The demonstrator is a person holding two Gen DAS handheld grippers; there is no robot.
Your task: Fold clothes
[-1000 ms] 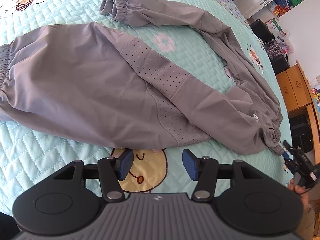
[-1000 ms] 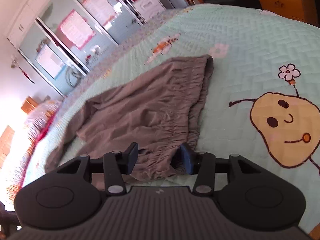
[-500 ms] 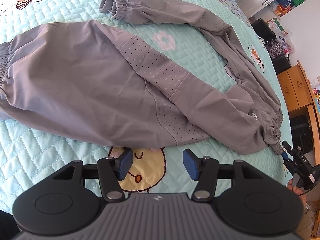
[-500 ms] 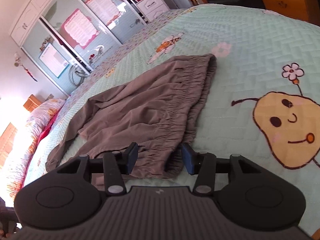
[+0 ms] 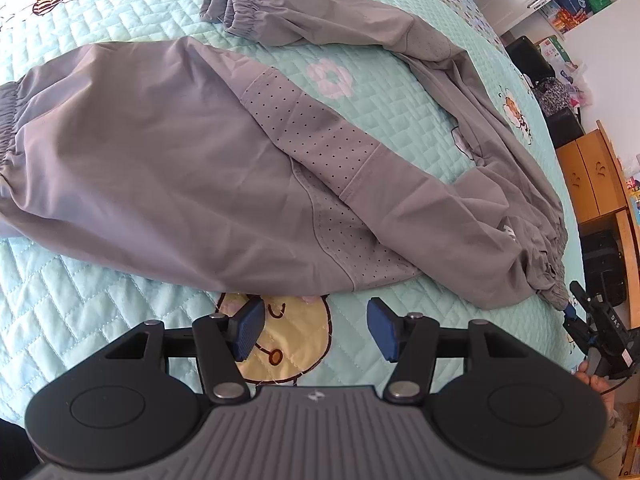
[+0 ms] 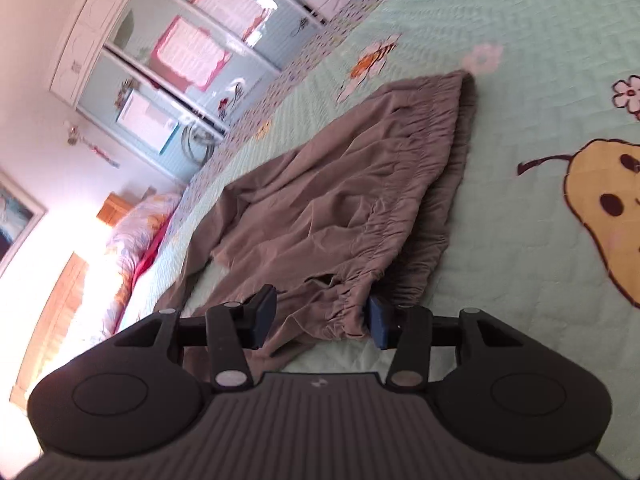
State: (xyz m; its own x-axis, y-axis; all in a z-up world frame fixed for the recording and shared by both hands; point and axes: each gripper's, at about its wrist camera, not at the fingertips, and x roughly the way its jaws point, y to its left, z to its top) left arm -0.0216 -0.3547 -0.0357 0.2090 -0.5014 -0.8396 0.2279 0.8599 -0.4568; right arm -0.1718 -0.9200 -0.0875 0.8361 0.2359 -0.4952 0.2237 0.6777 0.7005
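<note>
I note my left gripper (image 5: 314,326) parted, near the grey trousers (image 5: 200,184); right gripper (image 6: 322,320) parted astride their waistband (image 6: 352,312) (unclamped).

The gray pants (image 5: 240,168) run off the left wrist view at nine o'clock; the cupboard posters (image 6: 192,48) are too blurred to read.

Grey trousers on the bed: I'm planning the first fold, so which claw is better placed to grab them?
Right. The right claw is open astride the trousers' elastic waistband; the left claw hangs open over bare quilt, short of the fabric.
</note>
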